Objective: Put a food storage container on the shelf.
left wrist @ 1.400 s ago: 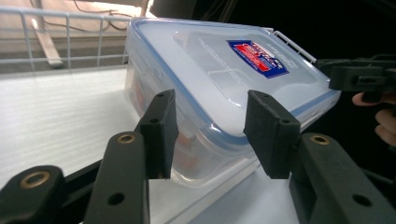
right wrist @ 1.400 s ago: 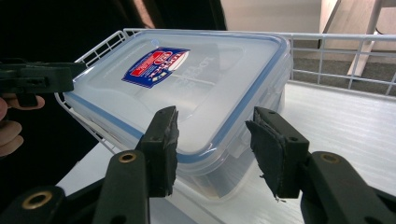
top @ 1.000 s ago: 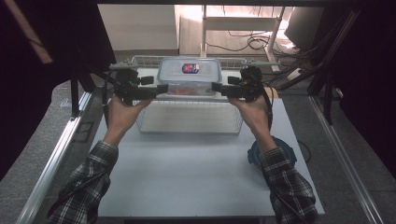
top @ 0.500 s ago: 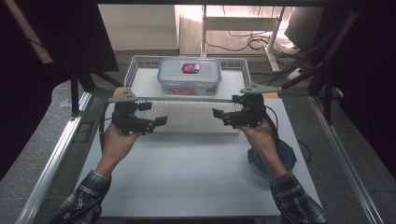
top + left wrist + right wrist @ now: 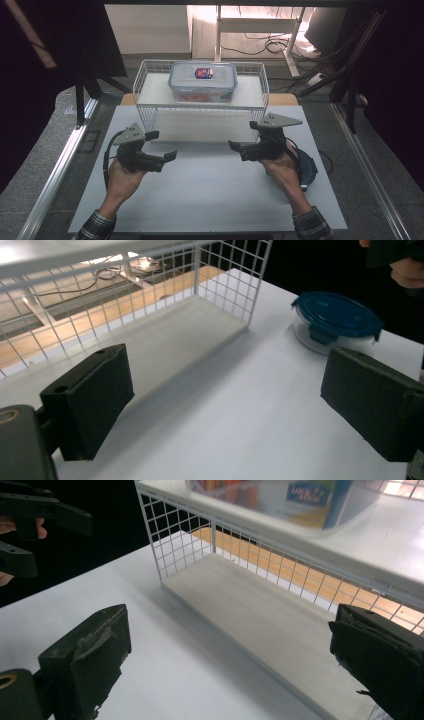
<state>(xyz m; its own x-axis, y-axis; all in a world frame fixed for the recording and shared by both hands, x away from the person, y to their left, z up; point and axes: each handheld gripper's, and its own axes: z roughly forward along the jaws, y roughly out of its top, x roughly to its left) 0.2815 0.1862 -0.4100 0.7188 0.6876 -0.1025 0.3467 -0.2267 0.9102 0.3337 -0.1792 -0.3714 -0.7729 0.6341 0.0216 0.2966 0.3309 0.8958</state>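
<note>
- Left claw (image 5: 161,145) hovers over the white worktop (image 5: 210,190), jaws spread wide with nothing between them.
- Right claw (image 5: 241,140) is the same deal: jaws wide apart, empty, pointing in toward the left one.
- The clear lidded container (image 5: 202,80) sits on the top shelf of the white wire rack (image 5: 150,117), roughly centred, well apart from both claws. The right gripper view catches its label from below (image 5: 305,492).
- The rack's wire side panels and front edge stand between the claws and that container; the lower shelf (image 5: 260,615) underneath is bare.
- A round blue-lidded bowl (image 5: 336,320) sits on the worktop just by the person's right hand (image 5: 280,162), partly hidden by it in the high view.
</note>
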